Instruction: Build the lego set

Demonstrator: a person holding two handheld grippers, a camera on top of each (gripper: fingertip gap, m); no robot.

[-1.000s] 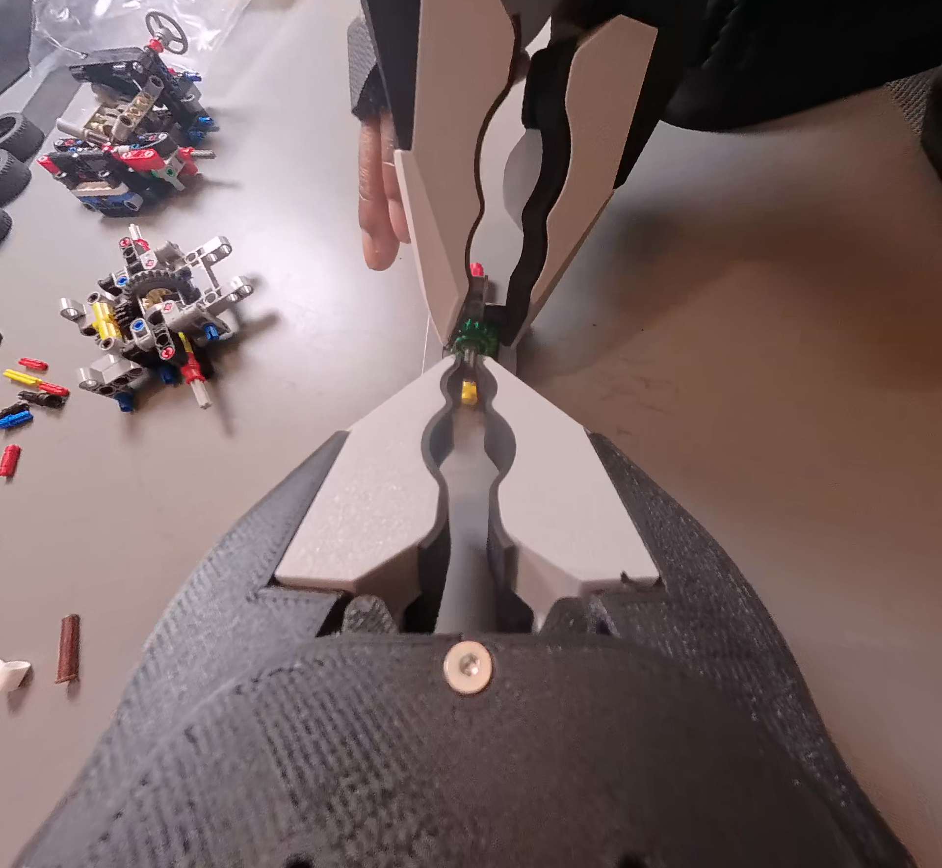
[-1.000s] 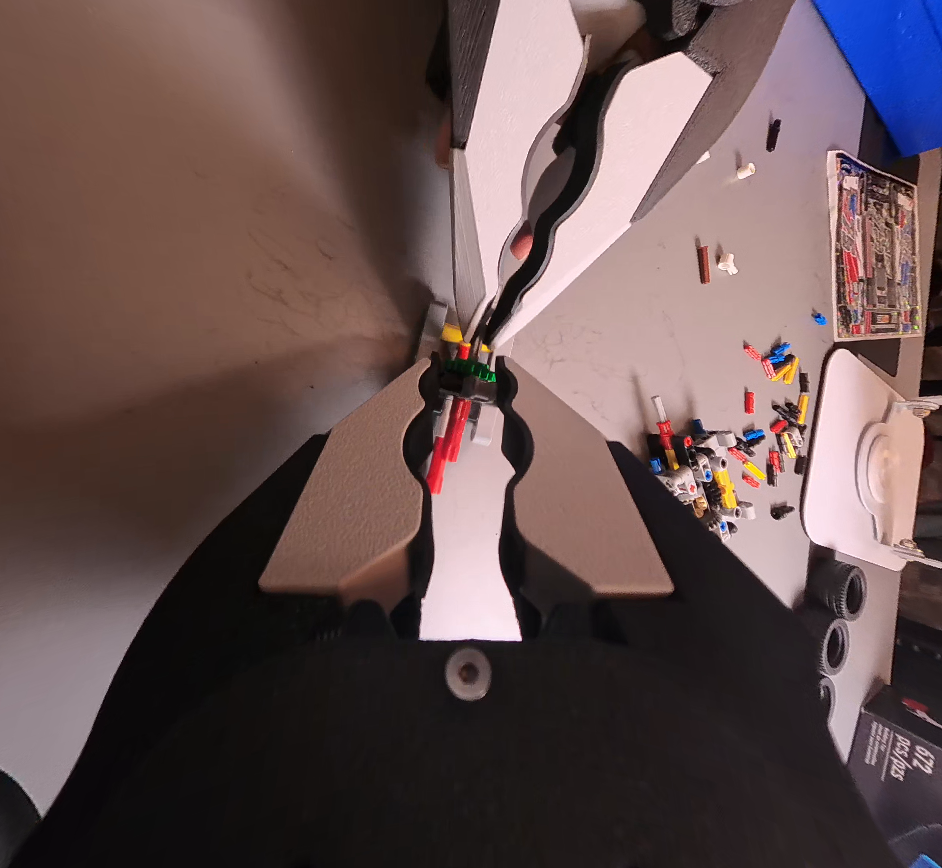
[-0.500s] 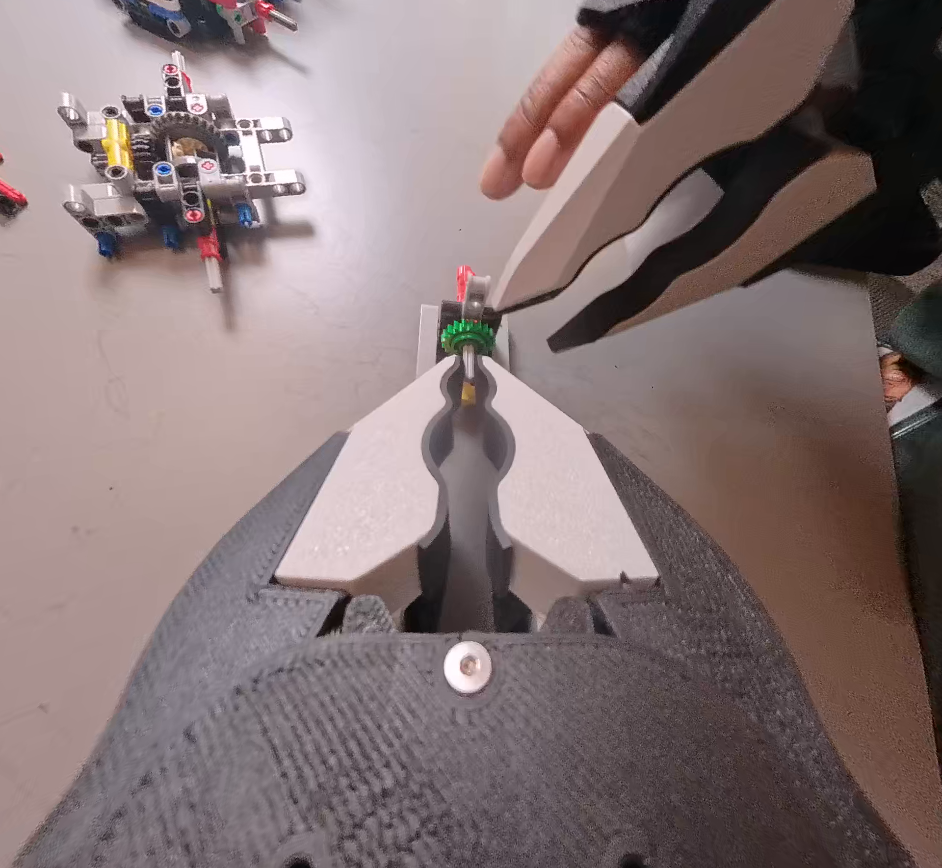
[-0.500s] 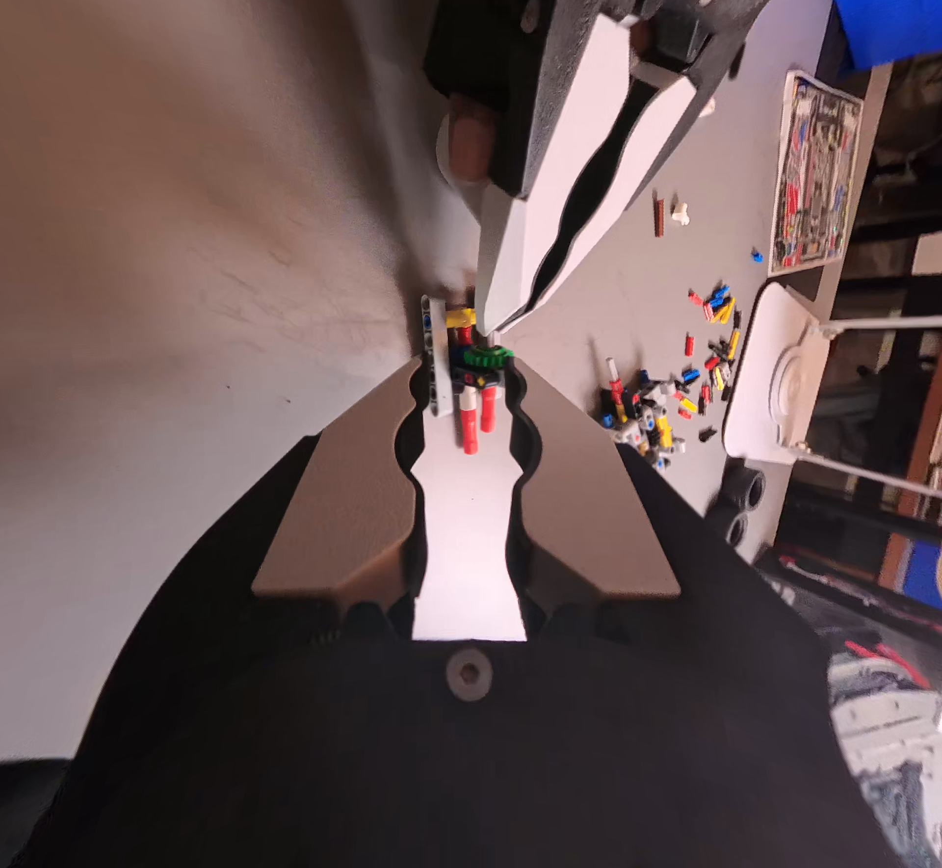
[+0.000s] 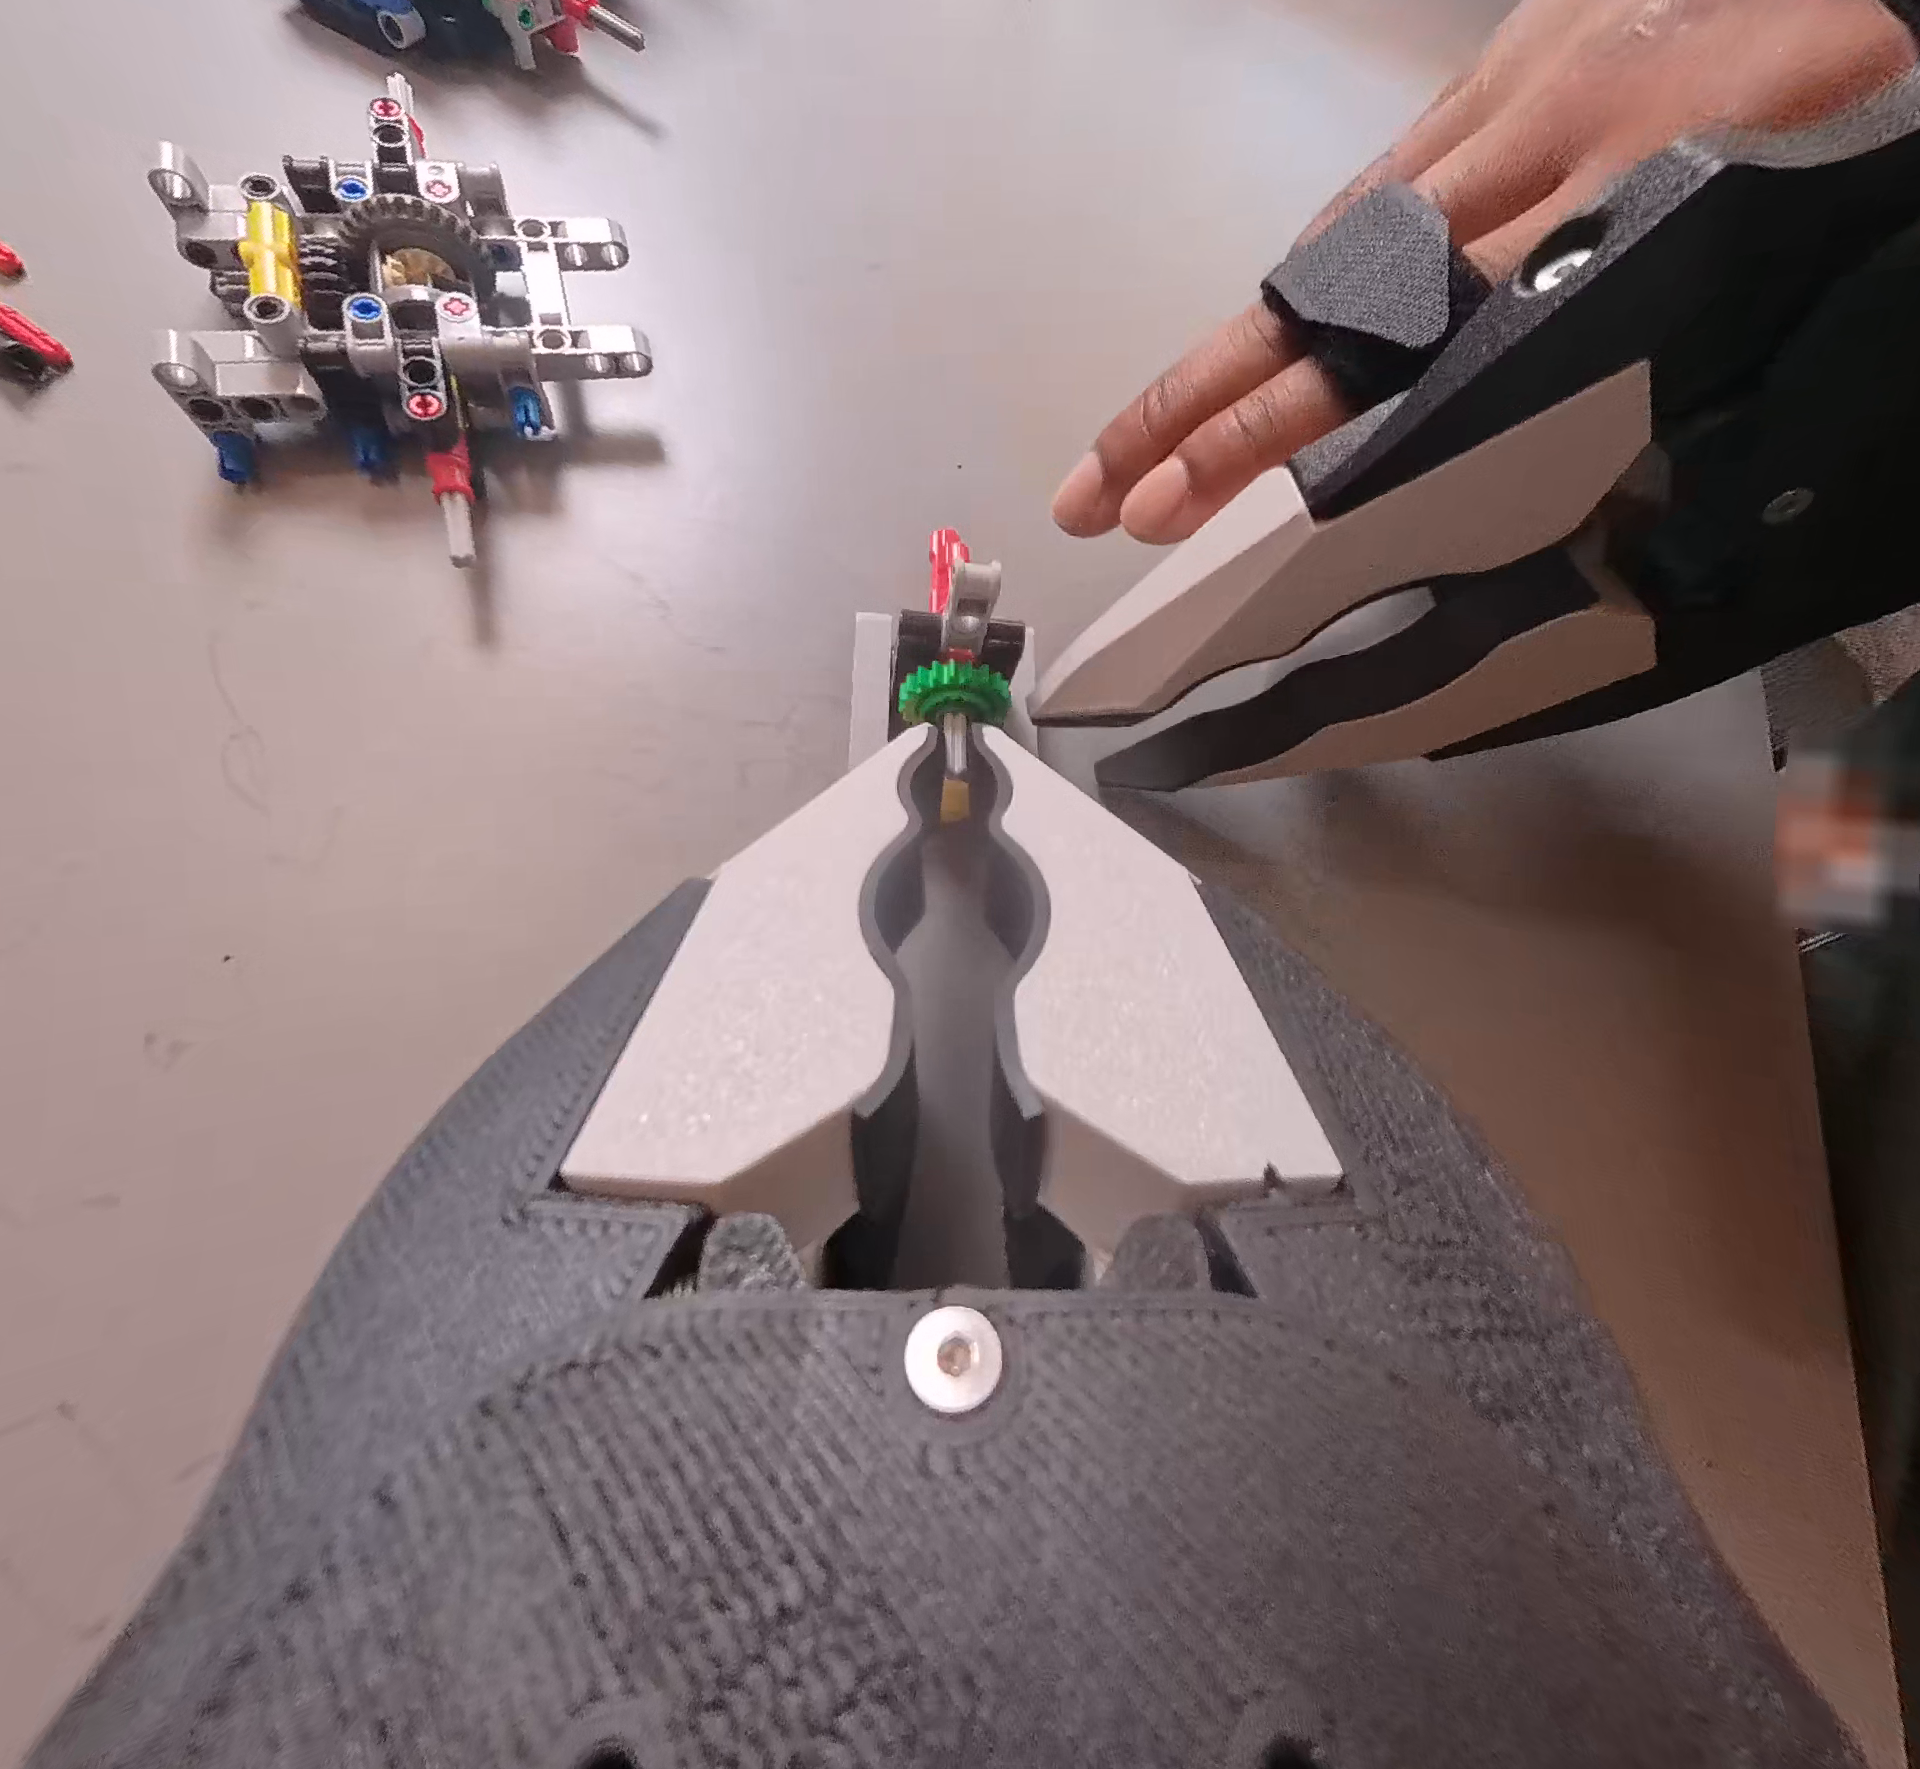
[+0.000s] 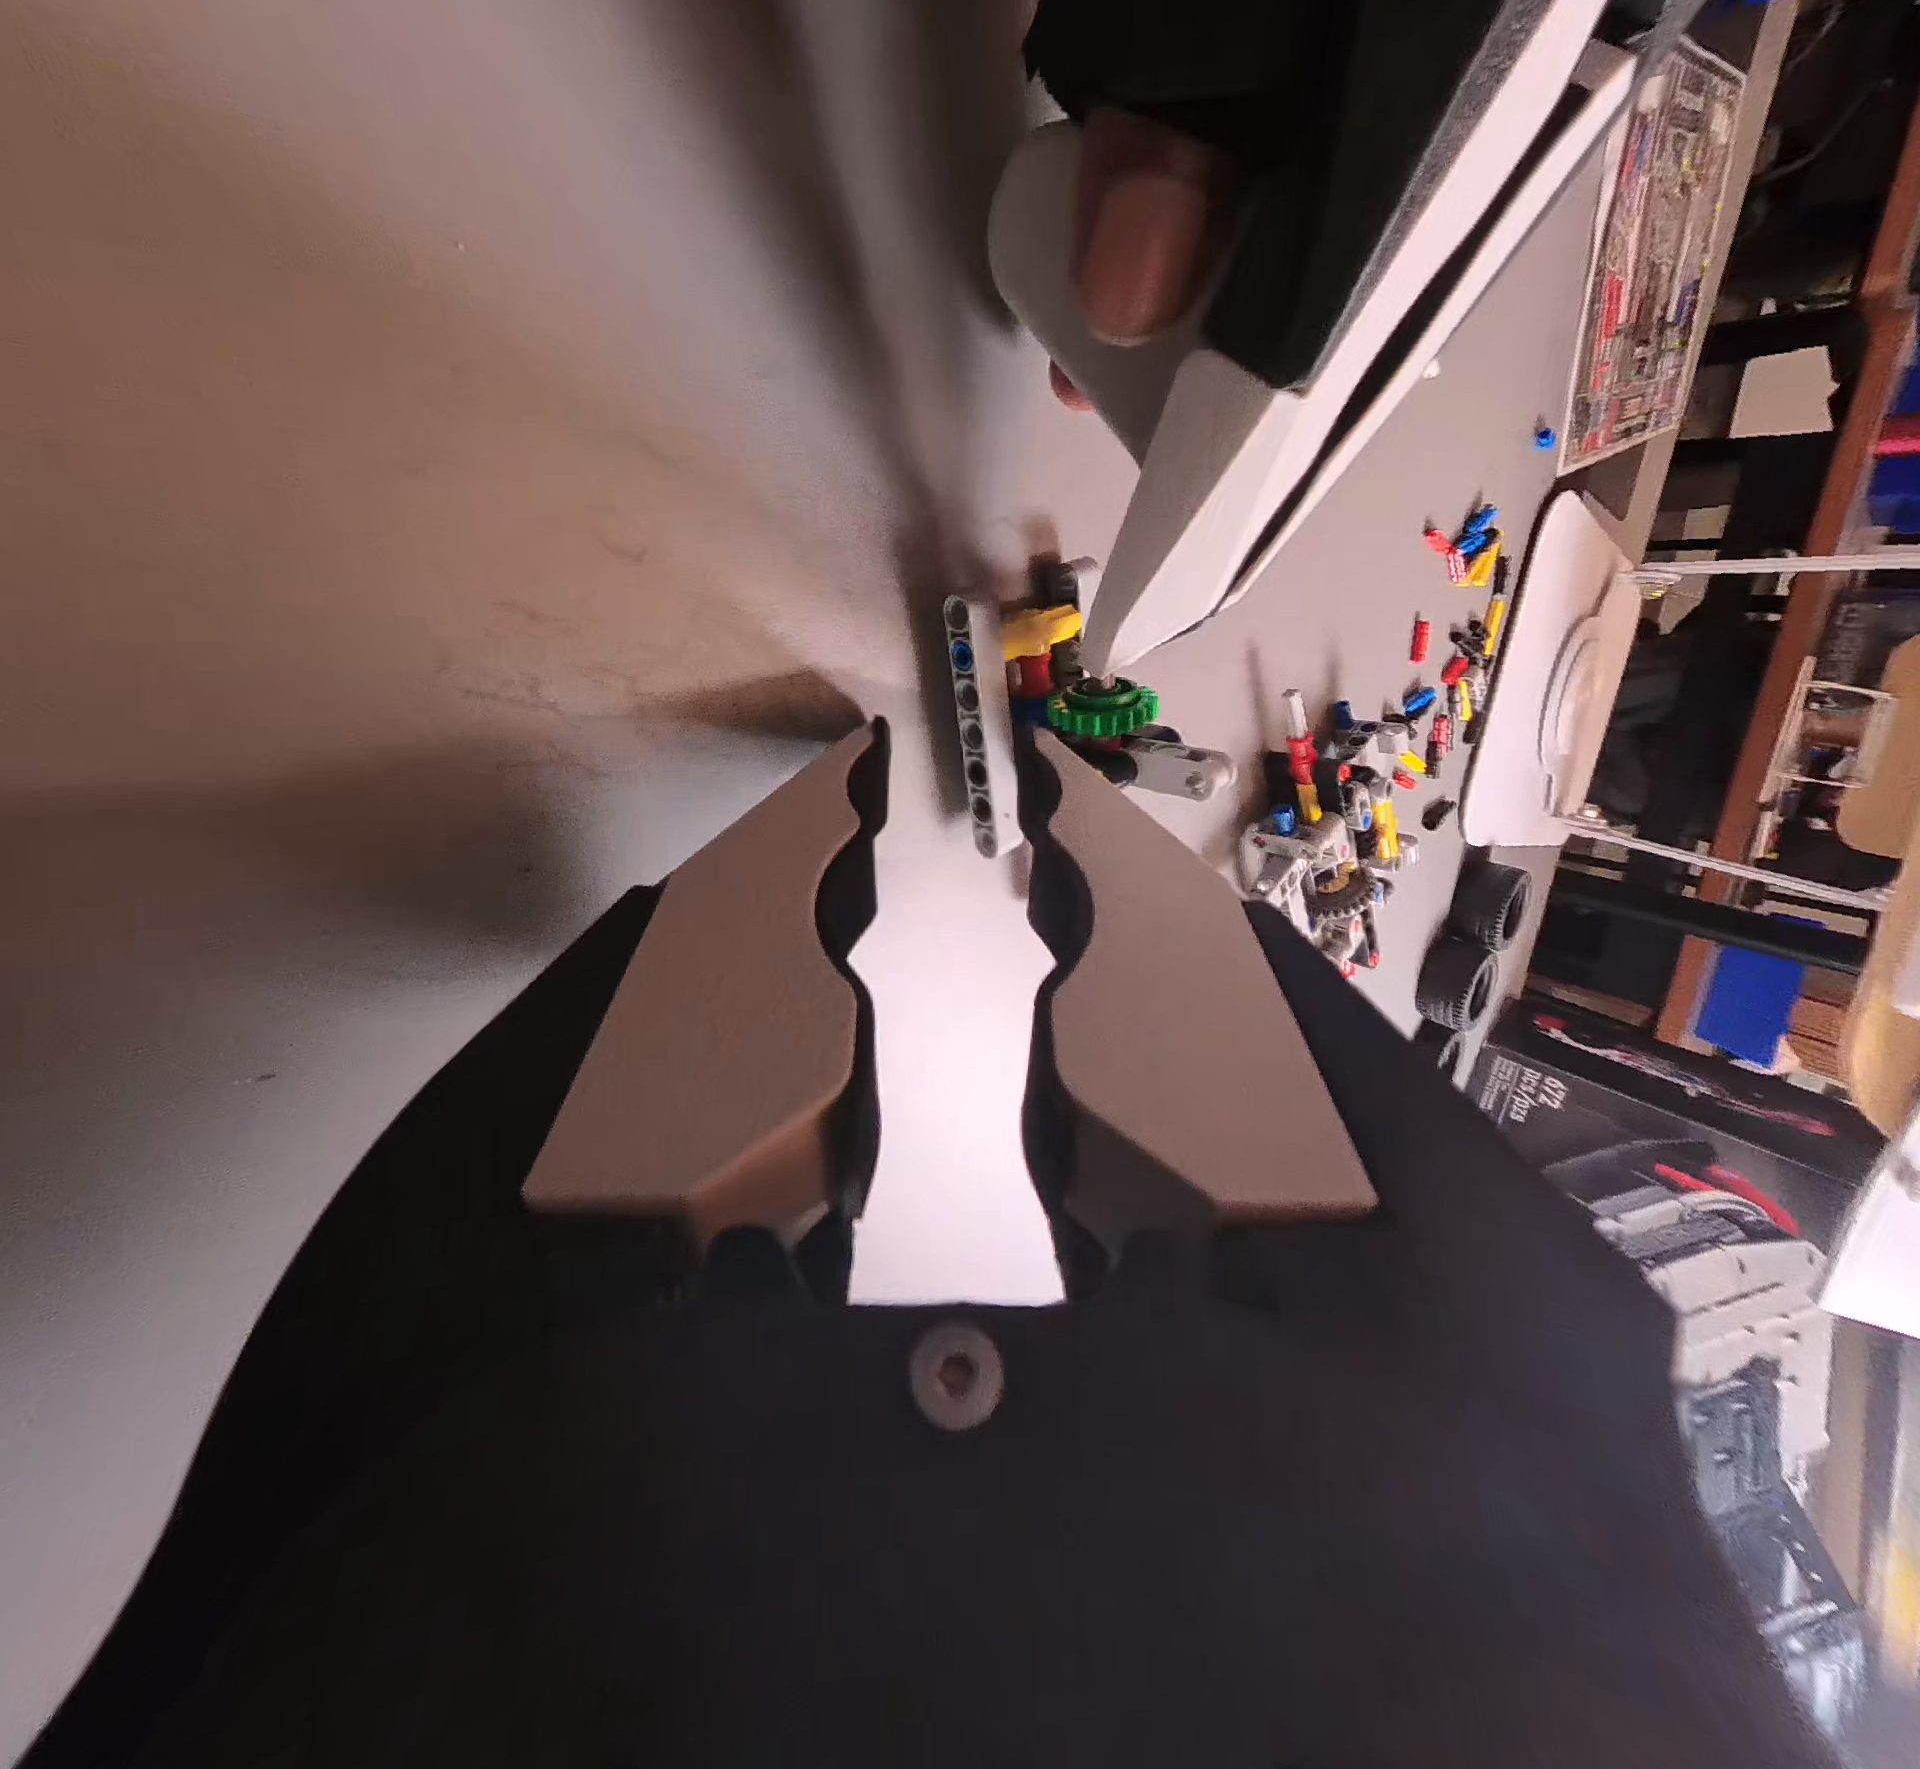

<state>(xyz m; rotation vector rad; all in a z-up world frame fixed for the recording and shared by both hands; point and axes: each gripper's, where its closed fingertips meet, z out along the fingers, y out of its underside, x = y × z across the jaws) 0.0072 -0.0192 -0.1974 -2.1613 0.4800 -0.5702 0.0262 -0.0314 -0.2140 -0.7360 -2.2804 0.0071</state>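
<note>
while the left gripper (image 5: 954,745) pinches the thin grey axle (image 5: 954,751) of a small brick assembly (image 6: 1049,680) just behind its green gear (image 5: 954,696), the right gripper (image 6: 951,763) stands parted beside the assembly's grey beam (image 6: 971,722), gripping nothing, on the grey table (image 5: 727,576).

Both wrist views closely share the small assembly (image 5: 956,649)

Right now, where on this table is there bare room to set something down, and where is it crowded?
Bare tabletop lies left of the left gripper, below the grey gear assembly. More lies between that assembly and the hand. Crowded: the loose pins and wheels in the right wrist view, and around the green-gear piece.
</note>
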